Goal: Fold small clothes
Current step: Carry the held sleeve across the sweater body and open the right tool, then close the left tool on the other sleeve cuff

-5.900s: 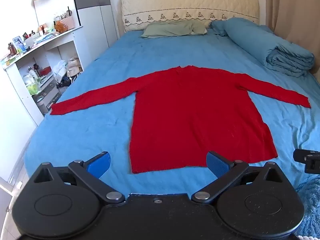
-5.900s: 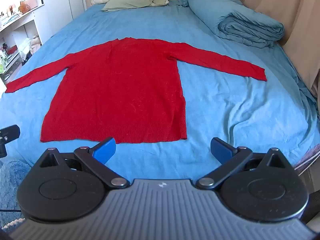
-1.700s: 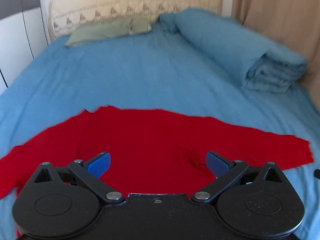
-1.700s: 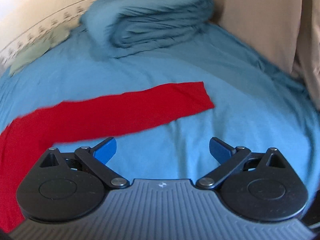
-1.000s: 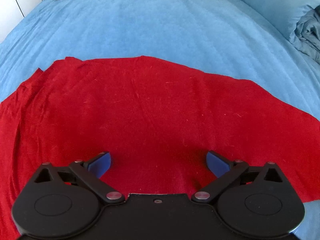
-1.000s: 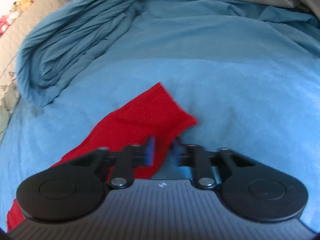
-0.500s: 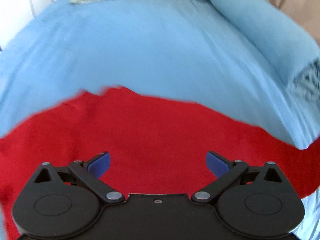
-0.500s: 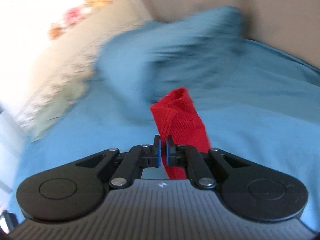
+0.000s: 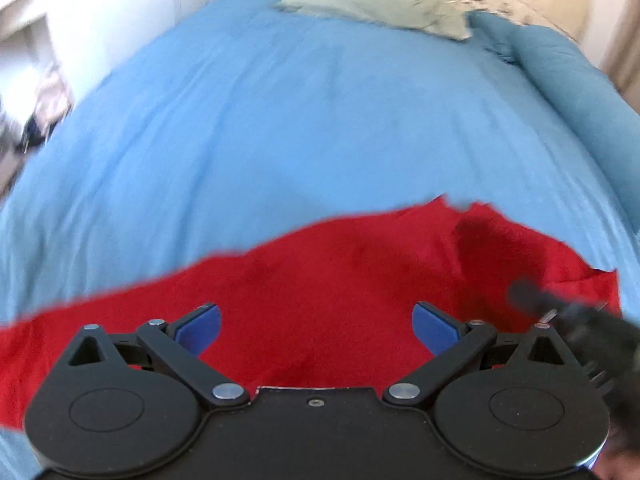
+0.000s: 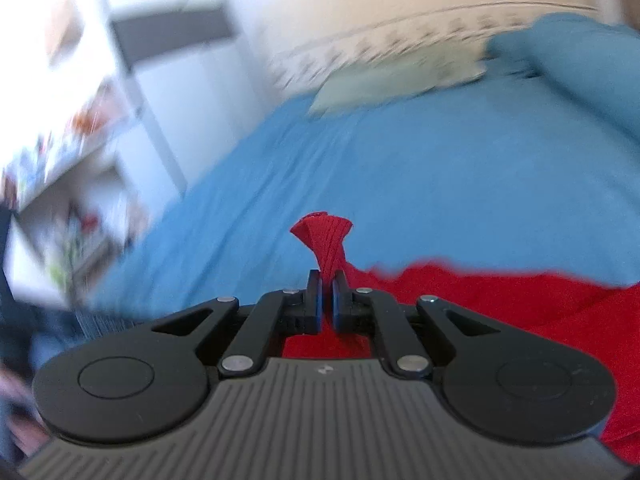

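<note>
A red long-sleeved sweater (image 9: 328, 276) lies on the blue bed sheet (image 9: 280, 128). My left gripper (image 9: 316, 322) is open and empty, hovering just above the sweater's body. My right gripper (image 10: 327, 288) is shut on the sweater's right sleeve cuff (image 10: 325, 236), which sticks up between the fingers. It holds the sleeve lifted over the sweater's body (image 10: 500, 304). The right gripper also shows as a dark blur at the right edge of the left wrist view (image 9: 560, 312), where the sleeve is folded over the body.
A rolled blue duvet (image 9: 580, 92) lies along the bed's right side. A green pillow (image 9: 372, 4) sits against the beige headboard (image 10: 420, 36). White shelves with clutter (image 10: 68, 168) stand left of the bed.
My right gripper, shut on the cuff, has swung left and carried the sleeve across over the sweater's body. My left gripper stayed open above the sweater and turned a little left.
</note>
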Motion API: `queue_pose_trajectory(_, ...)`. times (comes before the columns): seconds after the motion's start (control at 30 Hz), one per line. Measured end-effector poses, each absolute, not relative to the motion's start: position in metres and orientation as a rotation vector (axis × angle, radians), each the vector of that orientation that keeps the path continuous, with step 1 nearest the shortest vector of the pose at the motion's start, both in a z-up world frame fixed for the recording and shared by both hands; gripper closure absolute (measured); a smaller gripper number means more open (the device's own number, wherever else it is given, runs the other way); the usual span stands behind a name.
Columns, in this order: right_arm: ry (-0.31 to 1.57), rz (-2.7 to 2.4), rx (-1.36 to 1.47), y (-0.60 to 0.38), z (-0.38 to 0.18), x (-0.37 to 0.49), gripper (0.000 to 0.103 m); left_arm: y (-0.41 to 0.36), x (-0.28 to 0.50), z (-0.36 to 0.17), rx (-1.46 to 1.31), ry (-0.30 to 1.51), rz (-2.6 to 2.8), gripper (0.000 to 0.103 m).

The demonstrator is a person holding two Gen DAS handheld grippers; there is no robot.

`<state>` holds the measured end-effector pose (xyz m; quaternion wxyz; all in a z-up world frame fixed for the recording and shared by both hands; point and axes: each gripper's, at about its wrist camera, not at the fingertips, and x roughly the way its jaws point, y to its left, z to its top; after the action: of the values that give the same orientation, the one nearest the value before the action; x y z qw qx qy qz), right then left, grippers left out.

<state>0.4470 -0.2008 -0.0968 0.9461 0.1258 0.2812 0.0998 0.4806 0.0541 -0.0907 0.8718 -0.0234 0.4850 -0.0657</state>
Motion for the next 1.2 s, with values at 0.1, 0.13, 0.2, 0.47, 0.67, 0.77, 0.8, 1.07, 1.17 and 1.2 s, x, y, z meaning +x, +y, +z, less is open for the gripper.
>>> queue_pose_trajectory(0.1, 0.657, 0.26, 0.169, -0.163, -0.15, 0.448, 0.083, 0.07, 0.475, -0.111, -0.118, 1.05, -0.133, 0.0)
queue_pose_trajectory(0.13, 0.683, 0.274, 0.151, -0.154, -0.165, 0.446, 0.083, 0.073, 0.476, -0.115, -0.126, 1.055, -0.132, 0.0)
queue_pose_trajectory(0.2, 0.711, 0.292, 0.101, -0.136, -0.185, 0.439, 0.083, 0.075, 0.471, -0.123, -0.14, 1.055, -0.134, 0.0)
queue_pose_trajectory(0.47, 0.732, 0.358, -0.019, -0.111, -0.215, 0.43, 0.079, 0.067, 0.496, -0.139, -0.172, 1.052, -0.19, 0.0)
queue_pose_trajectory(0.67, 0.735, 0.437, -0.036, -0.113, -0.217, 0.429, 0.045, 0.048, 0.502, -0.137, -0.122, 1.078, -0.249, 0.0)
queue_pose_trajectory(0.77, 0.742, 0.463, -0.026, -0.119, -0.207, 0.422, 0.009, 0.034, 0.504, -0.13, -0.077, 1.068, -0.293, 0.0)
queue_pose_trajectory(0.8, 0.738, 0.461, -0.032, -0.123, -0.202, 0.418, 0.009, 0.029, 0.505, -0.127, -0.063, 1.06, -0.321, 0.0)
queue_pose_trajectory(1.07, 0.777, 0.405, 0.005, -0.188, -0.17, 0.388, 0.009, -0.005, 0.522, -0.154, 0.035, 1.066, -0.429, 0.027)
queue_pose_trajectory(1.17, 0.769, 0.367, 0.013, -0.204, -0.17, 0.383, 0.009, -0.009, 0.527, -0.169, 0.039, 1.069, -0.43, 0.037)
queue_pose_trajectory(1.2, 0.77, 0.356, 0.02, -0.211, -0.17, 0.381, 0.009, -0.012, 0.53, -0.173, 0.04, 1.069, -0.424, 0.038)
